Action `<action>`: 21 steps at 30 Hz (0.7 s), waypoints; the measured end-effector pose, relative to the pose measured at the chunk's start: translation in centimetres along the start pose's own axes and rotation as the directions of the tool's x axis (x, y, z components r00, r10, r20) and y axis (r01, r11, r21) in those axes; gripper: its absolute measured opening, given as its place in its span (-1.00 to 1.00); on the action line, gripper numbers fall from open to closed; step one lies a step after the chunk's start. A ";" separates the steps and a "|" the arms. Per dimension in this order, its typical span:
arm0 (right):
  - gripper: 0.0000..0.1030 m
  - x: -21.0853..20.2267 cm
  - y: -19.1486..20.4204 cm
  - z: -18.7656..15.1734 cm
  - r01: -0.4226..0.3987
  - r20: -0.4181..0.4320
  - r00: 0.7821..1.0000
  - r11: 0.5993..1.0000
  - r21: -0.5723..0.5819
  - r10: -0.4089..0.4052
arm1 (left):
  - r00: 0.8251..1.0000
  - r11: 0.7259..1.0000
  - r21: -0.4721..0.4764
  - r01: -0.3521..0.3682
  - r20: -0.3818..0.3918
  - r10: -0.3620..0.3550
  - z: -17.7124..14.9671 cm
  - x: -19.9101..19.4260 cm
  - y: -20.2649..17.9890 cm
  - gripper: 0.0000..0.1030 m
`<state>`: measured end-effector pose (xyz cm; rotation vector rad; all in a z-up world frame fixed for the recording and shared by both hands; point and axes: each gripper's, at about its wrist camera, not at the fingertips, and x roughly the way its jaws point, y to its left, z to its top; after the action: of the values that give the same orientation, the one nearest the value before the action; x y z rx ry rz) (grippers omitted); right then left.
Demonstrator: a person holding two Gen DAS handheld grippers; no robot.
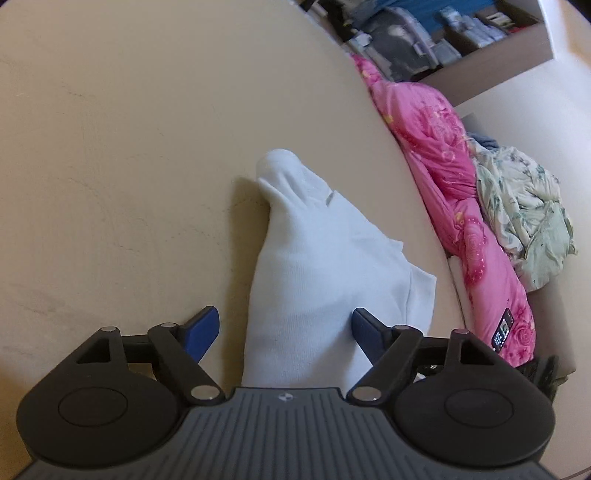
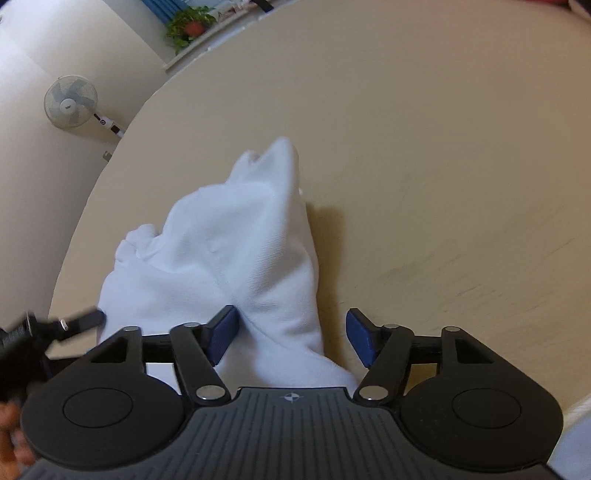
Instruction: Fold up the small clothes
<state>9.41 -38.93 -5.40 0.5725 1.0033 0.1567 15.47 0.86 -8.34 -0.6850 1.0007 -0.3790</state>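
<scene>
A small white garment [image 1: 314, 258] lies bunched on the beige surface [image 1: 110, 147]. In the left wrist view my left gripper [image 1: 284, 332] is open, its blue pads on either side of the garment's near end. In the right wrist view the same white garment [image 2: 229, 251] runs from between the fingers away to a raised tip. My right gripper [image 2: 291, 336] is open, with the garment's near part between its blue pads. The other gripper [image 2: 37, 339] shows blurred at the left edge, next to the cloth.
A pink quilt [image 1: 461, 206] and a pale flowered cloth [image 1: 524, 214] lie along the surface's right edge, with a shelf of clothes [image 1: 424, 37] behind. In the right wrist view a fan [image 2: 72, 101] and a potted plant [image 2: 190, 26] stand beyond the left edge.
</scene>
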 end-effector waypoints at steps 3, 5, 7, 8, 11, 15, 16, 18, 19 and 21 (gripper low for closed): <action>0.36 -0.1 0.0 0.1 -0.006 0.012 1.000 1.000 0.021 0.006 | 1.000 1.000 -0.012 0.019 0.019 -0.019 -0.4 0.5 -0.1 0.35; 0.19 -0.5 0.3 0.1 -0.003 0.026 1.000 1.000 0.019 0.002 | 1.000 1.000 -0.016 0.010 0.005 -0.010 -0.5 1.0 -1.0 0.16; -0.18 0.0 0.9 0.0 -0.031 0.028 0.999 0.999 0.017 0.030 | 1.000 0.999 0.042 -0.019 0.001 0.019 -0.4 1.0 -2.0 -0.23; -0.29 -0.2 1.4 -0.2 -0.018 0.044 0.999 1.000 0.004 0.018 | 1.000 0.997 0.073 -0.019 0.002 0.019 -0.3 0.6 -2.4 -0.28; -0.46 0.1 2.7 -0.2 -0.026 0.083 0.996 1.000 -0.006 0.026 | 0.999 0.987 0.158 -0.028 0.044 0.022 0.3 -1.9 -3.8 -0.34; -0.49 -1.0 5.9 -0.7 -0.141 0.148 0.978 0.988 -0.059 0.149 | 0.990 0.972 0.219 -0.082 0.133 0.054 2.2 -6.8 -4.9 -0.34; -0.49 -1.3 7.0 -0.9 -0.168 0.165 0.970 0.982 -0.090 0.181 | 0.987 0.969 0.230 -0.093 0.152 0.058 2.9 -8.1 -5.0 -0.34; -0.49 -1.5 9.2 -1.3 -0.231 0.192 0.948 0.963 -0.137 0.255 | 0.981 0.961 0.255 -0.104 0.188 0.056 4.0 -11.5 -4.8 -0.33; -0.49 -1.6 10.2 -1.6 -0.259 0.201 0.936 0.952 -0.162 0.289 | 0.978 0.959 0.264 -0.108 0.203 0.054 4.4 -13.1 -4.6 -0.31; -0.49 -1.9 12.3 -2.2 -0.312 0.219 0.907 0.923 -0.224 0.359 | 0.970 0.953 0.277 -0.120 0.236 0.053 5.4 -15.9 -4.1 -0.23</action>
<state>8.17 -28.47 1.58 0.5764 0.6228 0.4676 12.25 9.03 6.60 -0.4058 0.7365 -0.3527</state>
